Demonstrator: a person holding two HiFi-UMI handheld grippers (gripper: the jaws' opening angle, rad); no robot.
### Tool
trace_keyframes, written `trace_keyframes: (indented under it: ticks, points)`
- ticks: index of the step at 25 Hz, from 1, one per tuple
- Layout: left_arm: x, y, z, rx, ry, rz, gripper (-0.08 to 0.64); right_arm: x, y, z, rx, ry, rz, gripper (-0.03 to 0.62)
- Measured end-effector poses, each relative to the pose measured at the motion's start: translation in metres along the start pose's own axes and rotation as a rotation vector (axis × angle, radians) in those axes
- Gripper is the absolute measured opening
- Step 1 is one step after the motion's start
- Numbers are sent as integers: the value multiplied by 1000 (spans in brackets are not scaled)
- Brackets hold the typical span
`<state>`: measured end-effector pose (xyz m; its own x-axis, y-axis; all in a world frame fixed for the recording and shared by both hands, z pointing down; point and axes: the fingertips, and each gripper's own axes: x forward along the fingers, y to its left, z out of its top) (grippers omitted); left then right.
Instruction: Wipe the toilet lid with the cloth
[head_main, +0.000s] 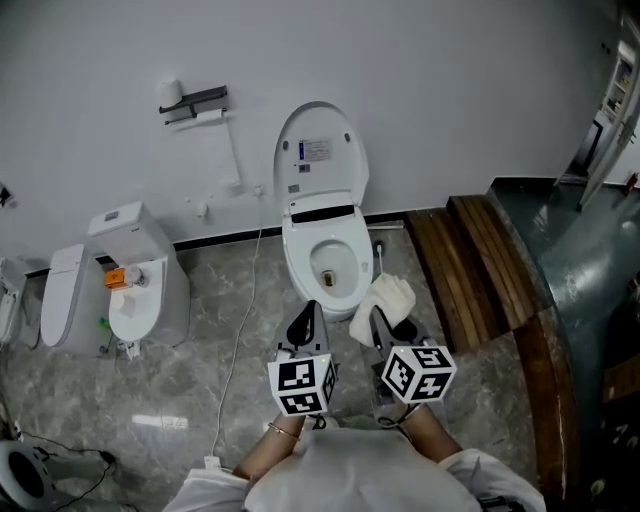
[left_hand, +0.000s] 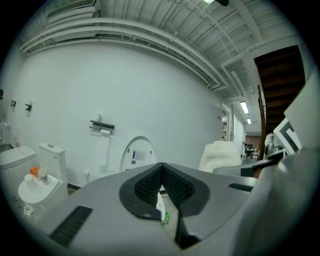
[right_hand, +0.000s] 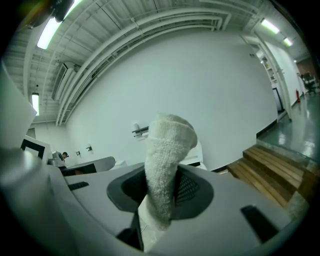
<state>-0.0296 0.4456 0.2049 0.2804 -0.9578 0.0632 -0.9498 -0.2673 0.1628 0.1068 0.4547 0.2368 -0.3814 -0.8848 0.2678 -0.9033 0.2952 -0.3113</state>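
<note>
1. approach looks like the step in hand: the toilet lid (head_main: 321, 150) stands raised against the wall, upper centre of the head view, untouched.
2. cloth (head_main: 384, 300), white and bunched, is clamped in the right gripper (head_main: 378, 318), just lower right of the bowl (head_main: 328, 262), short of the lid.
3. left gripper (head_main: 307, 312), lower centre, has jaws together on nothing.
4. next move likely calls for carrying the cloth over the bowl and pressing it flat on the lid's face.
</note>
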Motion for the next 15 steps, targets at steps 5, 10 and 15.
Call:
trace_keyframes:
  ticks: [5, 10, 15]
  points:
    - [32, 11, -8, -27, 34, -2, 8, 28, -14, 2, 11, 30, -15, 103]
    - [65, 16, -20, -32, 63, 1, 8, 56, -36, 4, 19, 52, -28, 103]
    - [105, 29, -21, -35, 80, 22, 8, 104, -51, 18, 25, 65, -9, 103]
